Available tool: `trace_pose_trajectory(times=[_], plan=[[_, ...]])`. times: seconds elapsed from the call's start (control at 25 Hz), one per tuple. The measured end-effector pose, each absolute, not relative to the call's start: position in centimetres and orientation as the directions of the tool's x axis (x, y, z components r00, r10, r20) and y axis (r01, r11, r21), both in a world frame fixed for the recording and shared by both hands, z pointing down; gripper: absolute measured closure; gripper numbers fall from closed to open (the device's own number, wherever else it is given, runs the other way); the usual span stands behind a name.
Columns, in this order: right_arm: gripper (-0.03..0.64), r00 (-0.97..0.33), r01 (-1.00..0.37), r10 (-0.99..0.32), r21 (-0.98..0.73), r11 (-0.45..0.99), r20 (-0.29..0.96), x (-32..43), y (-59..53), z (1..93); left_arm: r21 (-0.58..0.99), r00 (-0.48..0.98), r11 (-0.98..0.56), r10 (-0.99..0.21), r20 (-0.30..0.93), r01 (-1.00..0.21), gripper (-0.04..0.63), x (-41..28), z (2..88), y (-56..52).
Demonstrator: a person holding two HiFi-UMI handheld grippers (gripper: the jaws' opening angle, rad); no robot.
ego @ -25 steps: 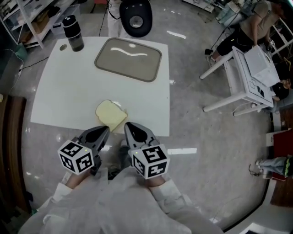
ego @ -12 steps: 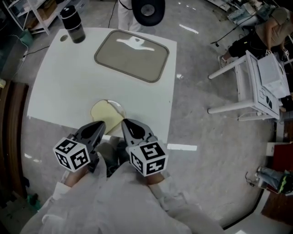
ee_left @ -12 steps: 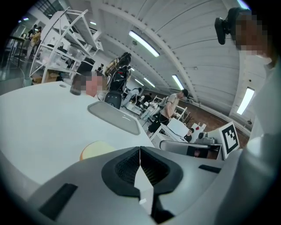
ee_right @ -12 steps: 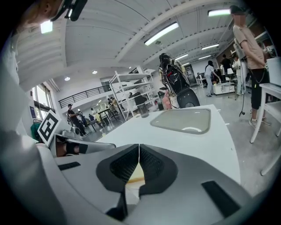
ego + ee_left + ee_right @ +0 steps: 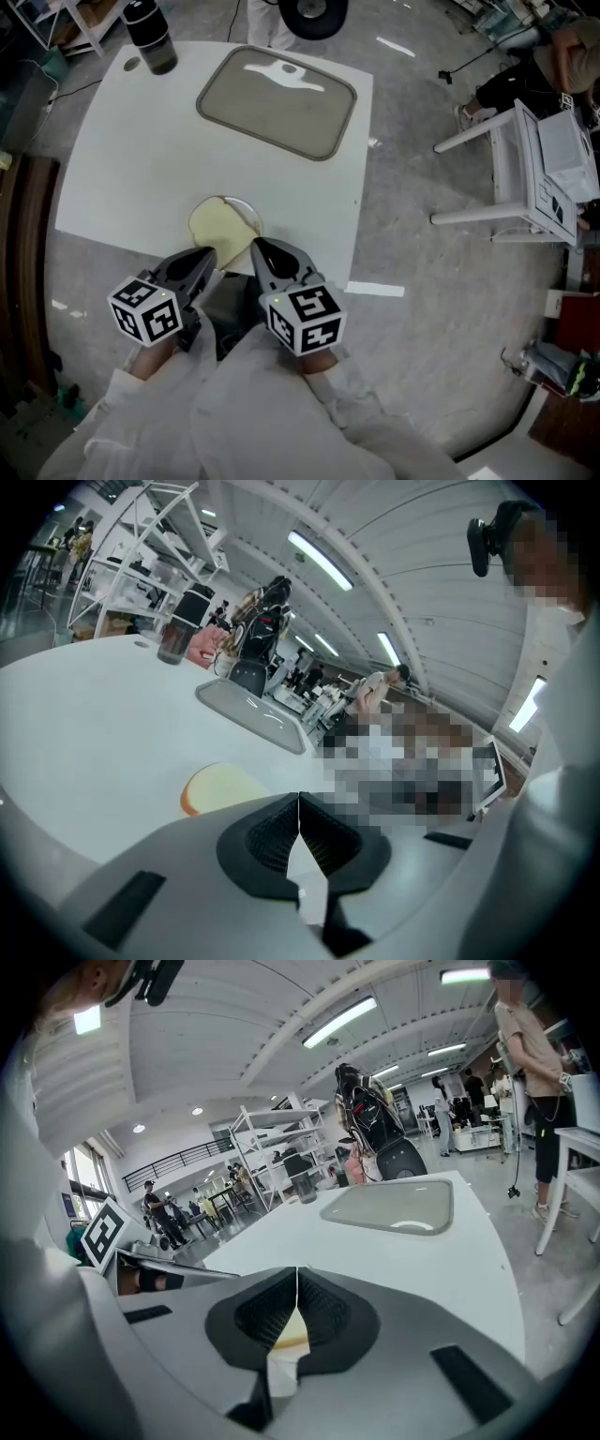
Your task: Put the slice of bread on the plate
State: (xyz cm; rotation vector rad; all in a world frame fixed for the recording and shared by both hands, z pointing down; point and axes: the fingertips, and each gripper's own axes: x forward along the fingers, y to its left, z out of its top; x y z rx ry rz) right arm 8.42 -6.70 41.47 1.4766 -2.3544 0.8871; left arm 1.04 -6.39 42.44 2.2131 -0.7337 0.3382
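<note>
The pale yellow slice of bread (image 5: 221, 229) lies near the front edge of the white table (image 5: 131, 159). It rests on a small plate whose rim (image 5: 249, 210) shows only at the slice's far right. My left gripper (image 5: 210, 253) is shut and holds nothing, its tip just short of the bread's near edge. Beside it my right gripper (image 5: 257, 244) is also shut and empty, near the bread's right corner. In the left gripper view the bread (image 5: 217, 787) sits to the left beyond the shut jaws (image 5: 299, 799). The right gripper view shows its jaws (image 5: 297, 1271) pressed together.
A grey tray (image 5: 277, 101) lies at the far side of the table, and a black bottle (image 5: 150, 34) stands at the far left corner. A white chair (image 5: 525, 169) and a person (image 5: 553, 56) are on the floor to the right. A dark wooden edge (image 5: 23, 281) runs along the left.
Both grippers have drawn back slightly towards the person and stay shut. The head view has shifted, so the table sits higher in the picture. The bread has not moved.
</note>
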Motion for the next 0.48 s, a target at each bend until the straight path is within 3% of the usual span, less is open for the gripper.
trace_pose_trajectory(times=[0.48], plan=[[0.601,-0.448,-0.883,-0.72,-0.388,0.264,0.53,9.0,-8.1,43.3,0.631,0.776,-0.452,-0.389,0.497,-0.631,0.586,-1.0,44.8,-7.8]])
